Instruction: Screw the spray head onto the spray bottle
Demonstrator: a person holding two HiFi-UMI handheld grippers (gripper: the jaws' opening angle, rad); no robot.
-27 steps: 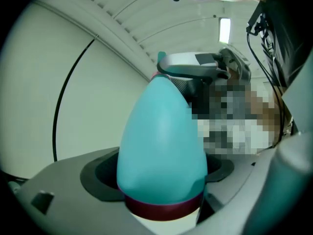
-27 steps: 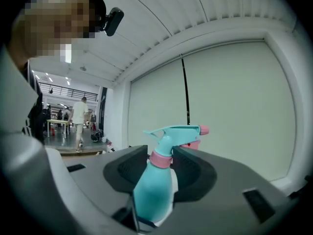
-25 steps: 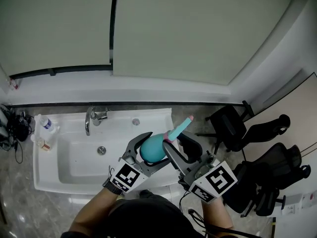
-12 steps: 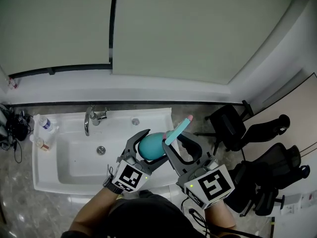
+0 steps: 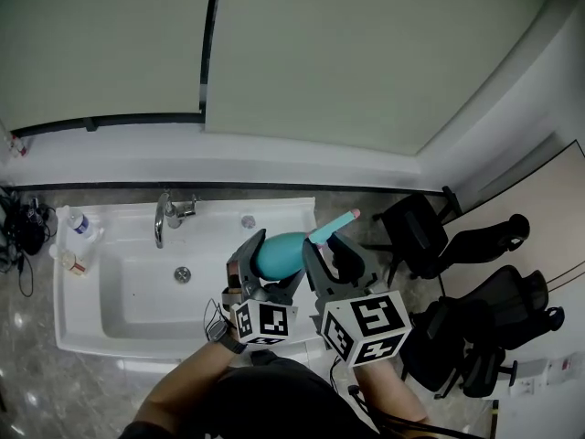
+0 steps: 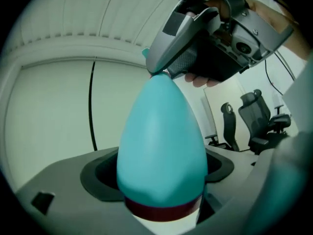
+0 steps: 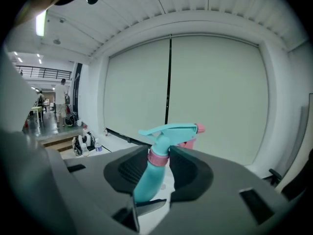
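Note:
A teal spray bottle [image 5: 277, 255] lies roughly level above the sink's right end, and my left gripper [image 5: 272, 263] is shut on its fat body. In the left gripper view the bottle [image 6: 161, 141] fills the middle, a dark red band [image 6: 161, 213] at its base between the jaws. My right gripper [image 5: 326, 249] is shut on the pink collar [image 7: 158, 157] of the teal spray head [image 7: 168, 130], which sits on the bottle's neck [image 7: 145, 182]. The pink-tipped nozzle [image 5: 335, 224] points up and to the right. The right gripper [image 6: 205, 38] shows at the bottle's narrow end.
A white sink [image 5: 82, 332] with a chrome faucet [image 5: 164, 216] lies below and to the left. A water bottle [image 5: 78, 222] and small items stand at its left end. Black office chairs [image 5: 430, 236] stand on the right. Pale blinds [image 5: 302, 53] cover the wall ahead.
Both grippers have shifted with the bottle held between them and have turned. The two marker cubes now sit closer together, and the bottle lies a little further up and left in the head view.

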